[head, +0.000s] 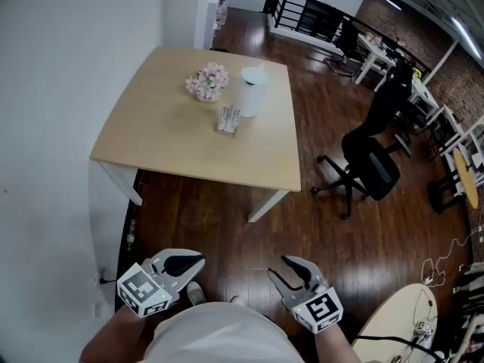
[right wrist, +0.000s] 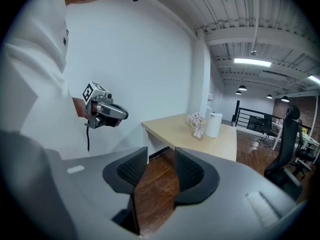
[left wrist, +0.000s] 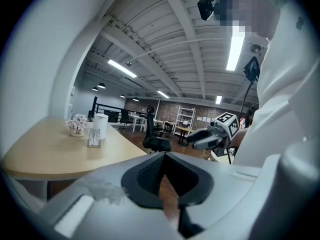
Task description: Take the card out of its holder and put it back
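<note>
"The card point(head: 228, 118) stood in its holder point(head: 225, 131) on the wooden table point(head: 151, 142), just beside the white canister point(head: 253, 91) and near the pink flowers point(head: 208, 82), yes?"

"Yes, we saw it there, well apart from both grippers. We held them low over the dark floor point(head: 340, 233), close to our body."

"And the jaws?"

"The left gripper point(head: 198, 263) had its jaws together, with nothing in them. The right gripper point(head: 281, 269) had its jaws apart, and between them we saw only floor."
</note>
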`<state>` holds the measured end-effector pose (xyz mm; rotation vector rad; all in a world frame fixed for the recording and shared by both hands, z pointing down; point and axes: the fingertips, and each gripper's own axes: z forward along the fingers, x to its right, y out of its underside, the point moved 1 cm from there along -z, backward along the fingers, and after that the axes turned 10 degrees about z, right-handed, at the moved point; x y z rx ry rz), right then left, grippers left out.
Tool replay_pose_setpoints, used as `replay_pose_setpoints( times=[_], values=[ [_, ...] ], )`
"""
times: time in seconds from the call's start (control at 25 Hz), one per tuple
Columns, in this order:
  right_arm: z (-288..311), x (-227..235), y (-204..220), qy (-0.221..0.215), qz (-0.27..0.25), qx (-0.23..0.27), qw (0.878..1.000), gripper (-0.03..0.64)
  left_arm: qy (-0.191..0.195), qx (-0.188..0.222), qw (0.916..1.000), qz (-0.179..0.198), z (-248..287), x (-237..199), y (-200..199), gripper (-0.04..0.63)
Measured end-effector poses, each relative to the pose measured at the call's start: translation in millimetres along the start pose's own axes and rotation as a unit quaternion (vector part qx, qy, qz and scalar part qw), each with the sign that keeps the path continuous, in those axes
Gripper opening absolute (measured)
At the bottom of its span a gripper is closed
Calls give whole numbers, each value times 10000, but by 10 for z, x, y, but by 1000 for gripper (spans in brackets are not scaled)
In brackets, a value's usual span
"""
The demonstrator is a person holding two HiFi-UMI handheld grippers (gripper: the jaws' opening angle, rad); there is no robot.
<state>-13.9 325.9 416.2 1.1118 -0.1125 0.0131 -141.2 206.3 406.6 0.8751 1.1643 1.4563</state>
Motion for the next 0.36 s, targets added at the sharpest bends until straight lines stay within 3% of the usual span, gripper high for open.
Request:
replay_pose_setpoints(
  times=[0.36],
  values=[
    [-575, 141, 189, 22, 55, 116, 9999, 172, 124, -55, 9999, 70, 364, 568, -119, 5]
  ],
)
